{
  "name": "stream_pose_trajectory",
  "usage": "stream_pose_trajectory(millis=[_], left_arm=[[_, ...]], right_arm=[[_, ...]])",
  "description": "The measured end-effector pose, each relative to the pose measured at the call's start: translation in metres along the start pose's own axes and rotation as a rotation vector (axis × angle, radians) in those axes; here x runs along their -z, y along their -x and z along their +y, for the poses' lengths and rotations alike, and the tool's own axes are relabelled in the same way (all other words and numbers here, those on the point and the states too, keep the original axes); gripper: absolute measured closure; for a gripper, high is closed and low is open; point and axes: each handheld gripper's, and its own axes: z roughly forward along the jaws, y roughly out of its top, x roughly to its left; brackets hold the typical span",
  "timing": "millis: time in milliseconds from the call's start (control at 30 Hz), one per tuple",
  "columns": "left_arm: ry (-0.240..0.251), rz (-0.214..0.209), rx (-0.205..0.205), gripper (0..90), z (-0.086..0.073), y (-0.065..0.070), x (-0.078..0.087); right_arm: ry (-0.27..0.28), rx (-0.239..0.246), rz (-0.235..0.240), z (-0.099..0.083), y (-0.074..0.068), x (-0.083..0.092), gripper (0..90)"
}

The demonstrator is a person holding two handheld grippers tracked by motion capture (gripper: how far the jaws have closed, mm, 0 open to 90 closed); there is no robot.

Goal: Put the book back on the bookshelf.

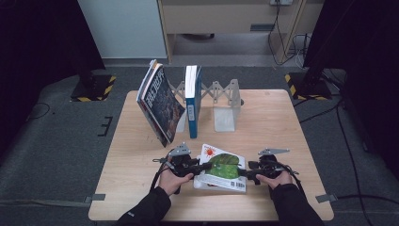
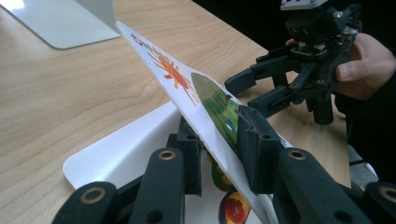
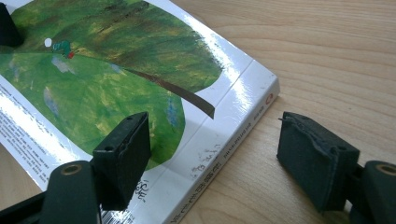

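Item: picture book (image 1: 221, 167), white cover with a green leaf and an orange sun. It lies low and centre in the high view, on the near part of the bench (image 1: 282, 122), directly between my two hands, its long axis running left to right across the frame.

Left hand-held gripper (image 2: 219, 149): jaws narrow and pinching the front cover, which I see lifted off the pages at a slant in the left gripper view.

Right hand-held gripper (image 3: 210, 163): jaws wide and holding nothing. In the right gripper view the spine edge of the book sits between them, one jaw over the cover and the other over bare wood beside the spine. I judge this side is poised to clamp.

Both hands sit about equally near, one at each short end.

Also on the bench, upper centre of the high view: a dark book (image 1: 162, 101) leaning, a blue book (image 1: 193, 99) upright, and a grey folding rack (image 1: 221, 101).

Surface: pale wood. Room: dim, grey carpet (image 1: 56, 141), cables on the floor at upper right.
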Motion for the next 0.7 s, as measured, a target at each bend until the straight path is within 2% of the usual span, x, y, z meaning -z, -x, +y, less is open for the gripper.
stream_pose_trajectory(millis=[133, 433, 567, 700], left_arm=[[0.033, -0.015, -0.012, 74.7, 0.002, 0.001, 0.005], [0.038, -0.019, -0.007, 74.7, 0.000, -0.002, 0.007], [0.042, -0.026, -0.011, 74.7, 0.000, -0.002, 0.008], [0.043, -0.028, -0.005, 74.6, 0.000, -0.002, 0.008]], right_arm=[[0.024, -0.025, 0.040, 0.001, -0.001, 0.001, 22.7], [0.013, -0.011, 0.079, 0.002, -0.002, -0.004, 19.8], [0.006, -0.040, 0.116, 0.002, 0.000, -0.008, 18.8], [0.002, -0.044, 0.142, 0.002, -0.001, -0.011, 16.5]])
